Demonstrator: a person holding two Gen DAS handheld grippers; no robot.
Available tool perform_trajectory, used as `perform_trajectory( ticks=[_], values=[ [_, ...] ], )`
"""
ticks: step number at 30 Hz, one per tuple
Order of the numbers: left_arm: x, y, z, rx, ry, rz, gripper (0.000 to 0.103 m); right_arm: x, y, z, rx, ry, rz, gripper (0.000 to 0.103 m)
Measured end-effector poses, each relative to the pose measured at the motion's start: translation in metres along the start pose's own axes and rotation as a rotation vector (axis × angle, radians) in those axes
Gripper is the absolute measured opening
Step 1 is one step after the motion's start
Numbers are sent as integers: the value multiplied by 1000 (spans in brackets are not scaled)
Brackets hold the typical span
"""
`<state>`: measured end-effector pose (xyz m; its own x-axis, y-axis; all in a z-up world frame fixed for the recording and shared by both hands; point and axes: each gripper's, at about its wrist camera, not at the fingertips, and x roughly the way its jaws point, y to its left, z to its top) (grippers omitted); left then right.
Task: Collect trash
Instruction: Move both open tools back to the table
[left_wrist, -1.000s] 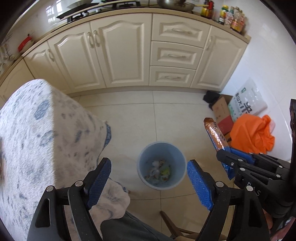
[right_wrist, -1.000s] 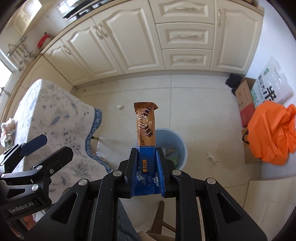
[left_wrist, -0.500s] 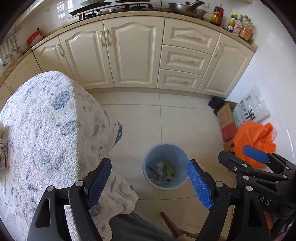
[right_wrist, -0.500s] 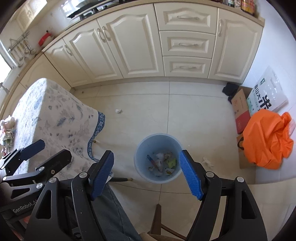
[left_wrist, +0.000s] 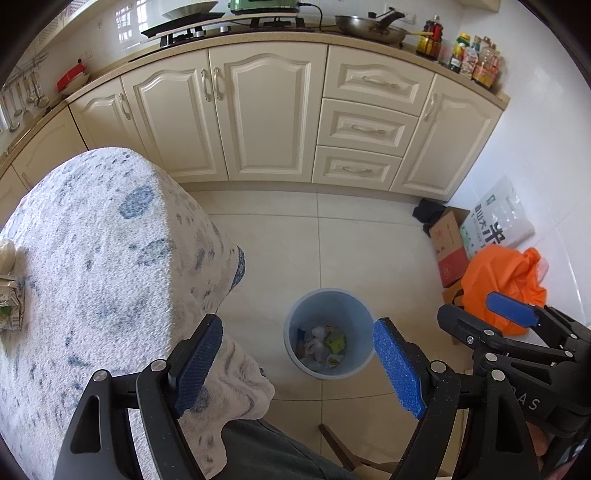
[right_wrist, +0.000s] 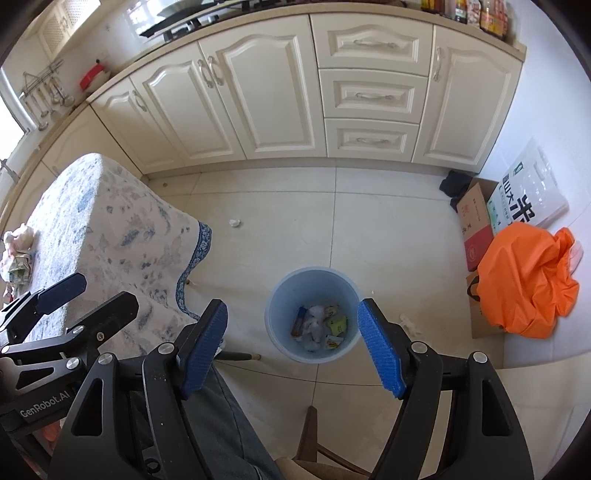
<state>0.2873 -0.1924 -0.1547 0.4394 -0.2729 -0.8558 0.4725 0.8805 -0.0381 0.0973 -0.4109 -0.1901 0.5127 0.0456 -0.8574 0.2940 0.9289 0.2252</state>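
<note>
Both grippers hang above a pale tiled kitchen floor, pointing steeply down at a light blue bin (right_wrist: 313, 314) that stands on the tiles to the right of a table draped in a blue-and-white cloth (right_wrist: 110, 229). The right gripper (right_wrist: 291, 347) has its blue pads spread wide with nothing between them; its jaws have just been opening, and the bin shows through the gap. The left gripper (left_wrist: 297, 365) is likewise wide apart and empty, with the bin framed between its pads. Inside the bin lie crumpled white papers and small wrappers (right_wrist: 321, 326), among them a brown and blue one at the left side. A small white scrap (right_wrist: 234, 222) lies on the floor beyond the table's corner, and another (right_wrist: 408, 320) just right of the bin. More crumpled litter (right_wrist: 16, 251) rests on the table's far left edge. An orange bag (right_wrist: 528, 284) and a cardboard box (right_wrist: 474, 225) sit by the right wall, with cream cabinets (right_wrist: 295, 92) along the far side.
</note>
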Motion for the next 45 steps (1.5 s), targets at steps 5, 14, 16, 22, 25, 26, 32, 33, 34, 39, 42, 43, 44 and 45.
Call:
perform_trajectory(
  ticks=[5,14,16,22,25,26,32,33,34,39,42,43,44,45],
  values=[
    [-17,5,-8,-17,-22,2,80,-9,6,-3,-12,-18,5,75],
    [-56,31,-32,-73,-85,23,80,-23,34,-10,-78,-36,28,75],
    [-65,39,-37,-92,-95,38,80,-25,44,-12,-101,-40,39,75],
    [-93,66,-65,-166,-117,81,80,-32,80,-13,-184,-59,79,75],
    [-107,79,-77,-209,-126,114,80,-35,101,-13,-231,-68,101,75],
    [-111,81,-81,-219,-127,122,80,-36,109,-14,-250,-68,113,75],
    [-141,104,-104,-308,-147,186,80,-41,152,-18,-344,-76,166,75],
    [-146,109,-108,-326,-151,197,80,-41,161,-19,-364,-74,177,75],
    [-151,112,-112,-339,-153,206,80,-41,171,-20,-385,-73,190,75],
    [-174,134,-131,-404,-160,261,80,-40,213,-28,-482,-65,233,75],
    [-184,150,-140,-446,-159,292,80,-38,236,-32,-530,-63,253,75],
    [-187,155,-143,-458,-159,297,80,-37,246,-33,-550,-60,265,75],
    [-190,161,-147,-476,-158,307,80,-36,255,-35,-567,-59,273,75],
    [-192,166,-149,-487,-156,313,80,-36,262,-35,-581,-58,279,75]
  ],
)
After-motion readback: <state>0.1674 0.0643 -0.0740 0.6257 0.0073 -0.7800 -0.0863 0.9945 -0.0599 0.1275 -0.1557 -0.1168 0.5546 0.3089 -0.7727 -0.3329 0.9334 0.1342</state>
